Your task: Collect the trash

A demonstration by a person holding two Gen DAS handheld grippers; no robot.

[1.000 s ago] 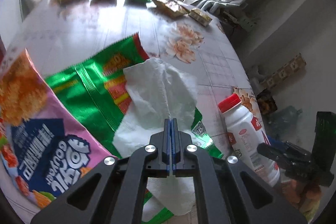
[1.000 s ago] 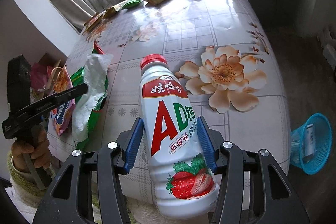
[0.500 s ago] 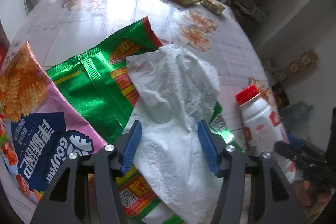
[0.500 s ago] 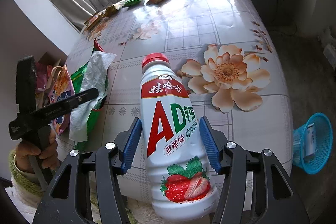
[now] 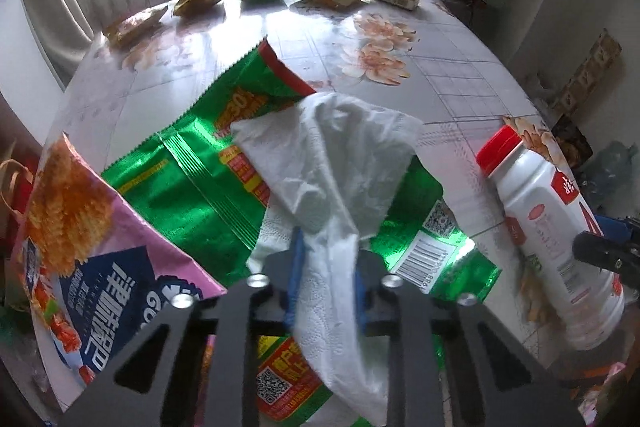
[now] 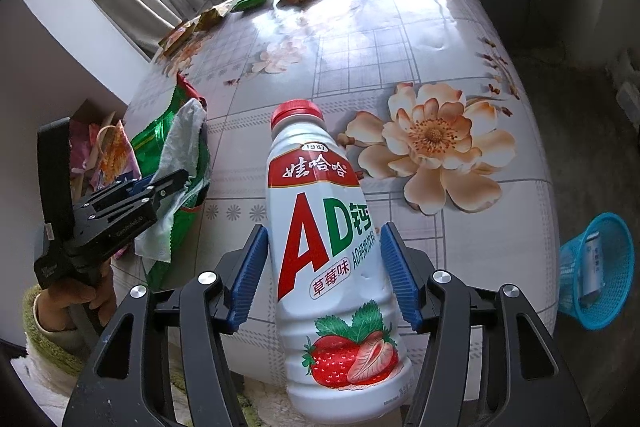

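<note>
My left gripper is closing its jaws on the soft, embossed white tissue draped over a shiny green foil snack bag on the bench; the pads already pinch it. My right gripper has its jaws set around the smooth white plastic milk-drink bottle; contact isn't clear. Little looks collected: one item sits in the blue mesh basket on the floor, with wrappers along the far edge.
</note>
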